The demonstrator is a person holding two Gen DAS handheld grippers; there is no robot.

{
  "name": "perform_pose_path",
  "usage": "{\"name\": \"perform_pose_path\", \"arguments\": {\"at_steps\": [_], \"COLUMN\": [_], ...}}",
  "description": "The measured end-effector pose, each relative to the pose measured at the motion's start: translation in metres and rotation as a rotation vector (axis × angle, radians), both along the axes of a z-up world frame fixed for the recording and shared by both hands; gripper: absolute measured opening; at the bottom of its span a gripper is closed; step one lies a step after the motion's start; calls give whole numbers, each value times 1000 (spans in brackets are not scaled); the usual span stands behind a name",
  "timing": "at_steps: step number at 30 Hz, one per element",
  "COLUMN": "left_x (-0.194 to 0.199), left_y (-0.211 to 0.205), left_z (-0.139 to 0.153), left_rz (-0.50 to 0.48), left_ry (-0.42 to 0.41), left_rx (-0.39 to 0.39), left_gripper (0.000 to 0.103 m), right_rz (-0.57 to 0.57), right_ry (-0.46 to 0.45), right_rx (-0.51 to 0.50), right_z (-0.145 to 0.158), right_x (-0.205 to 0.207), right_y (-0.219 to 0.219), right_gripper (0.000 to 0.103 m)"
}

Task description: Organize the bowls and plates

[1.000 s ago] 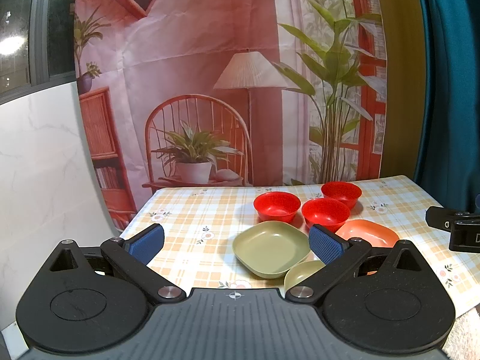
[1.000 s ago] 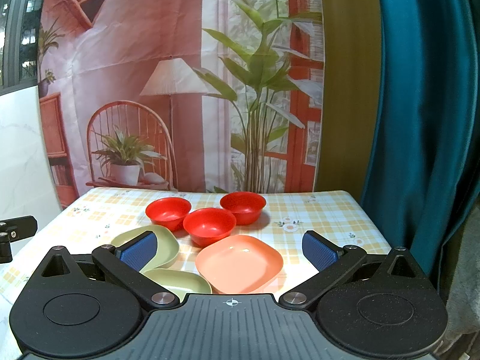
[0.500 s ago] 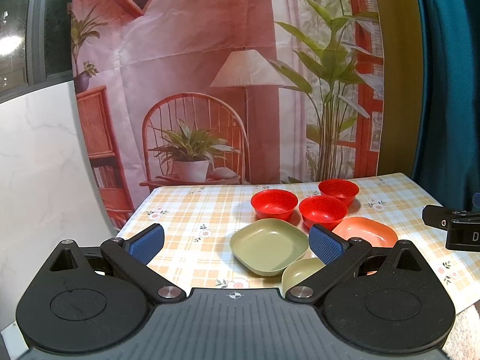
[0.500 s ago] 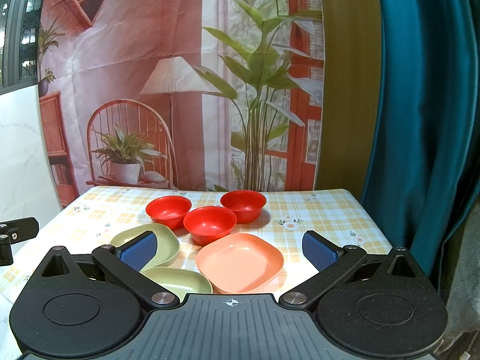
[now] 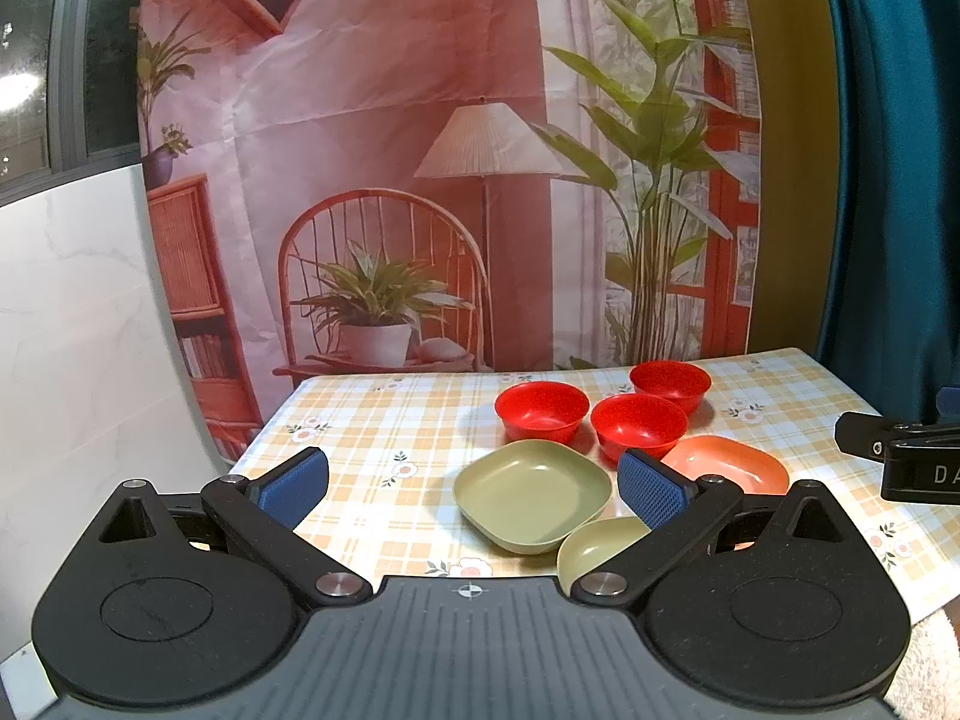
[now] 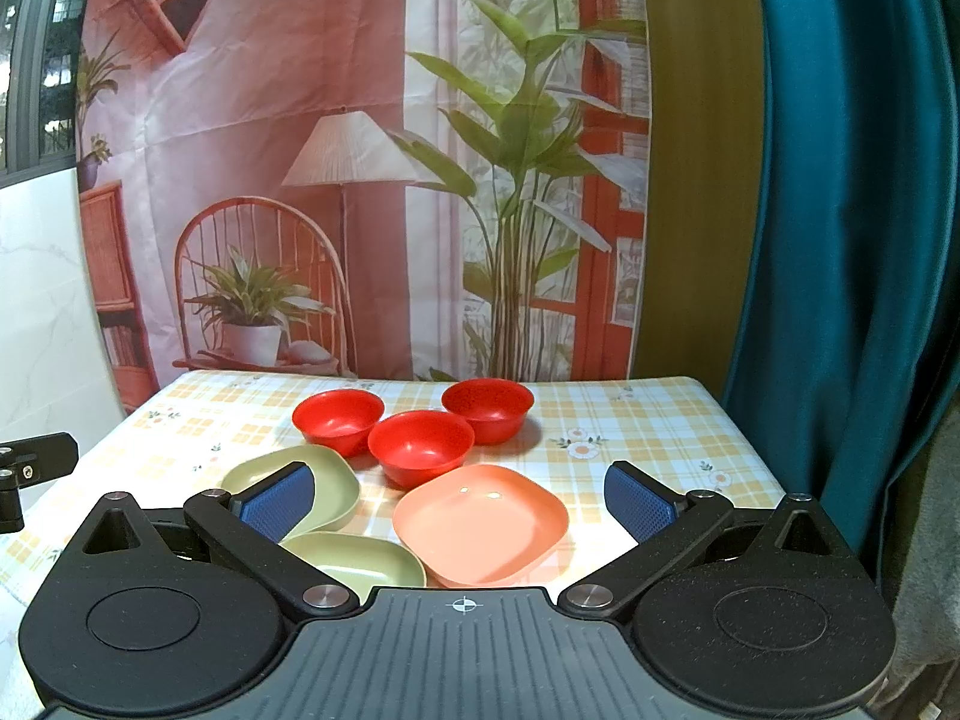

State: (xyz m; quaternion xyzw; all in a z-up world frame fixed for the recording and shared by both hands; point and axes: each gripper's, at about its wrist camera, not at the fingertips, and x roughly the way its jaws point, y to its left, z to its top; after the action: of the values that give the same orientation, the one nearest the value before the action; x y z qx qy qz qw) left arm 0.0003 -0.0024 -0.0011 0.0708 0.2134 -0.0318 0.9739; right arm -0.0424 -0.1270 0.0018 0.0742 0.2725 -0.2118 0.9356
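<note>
Both the left gripper [image 5: 471, 483] and right gripper [image 6: 459, 501] hang wide and empty over the near table edge, dishes crowded at twelve o'clock, so grabbing the orange plate [image 6: 480, 519] could knock the touching red bowl [image 6: 420, 444] or nearer green plate [image 6: 354, 561].

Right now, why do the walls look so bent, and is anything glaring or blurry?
Left wrist view: fisheye bends the backdrop; a light glares on the window. Right wrist view: the curtain bows; the orange plate shows small highlights; dishes look sharp.
</note>
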Motion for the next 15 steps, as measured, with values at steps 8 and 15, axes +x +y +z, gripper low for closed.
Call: {"name": "perform_pose_path", "arguments": {"at_steps": [8, 15], "left_x": [0, -1], "left_y": [-1, 0], "left_z": [0, 0], "left_rz": [1, 1], "left_ry": [-1, -1], "left_rx": [-2, -4], "left_gripper": [103, 103], "right_rz": [0, 0], "right_ry": [0, 1], "right_rx": [-1, 0], "right_z": [0, 1], "right_x": [0, 0], "right_y": [0, 0], "right_gripper": [103, 103]}}
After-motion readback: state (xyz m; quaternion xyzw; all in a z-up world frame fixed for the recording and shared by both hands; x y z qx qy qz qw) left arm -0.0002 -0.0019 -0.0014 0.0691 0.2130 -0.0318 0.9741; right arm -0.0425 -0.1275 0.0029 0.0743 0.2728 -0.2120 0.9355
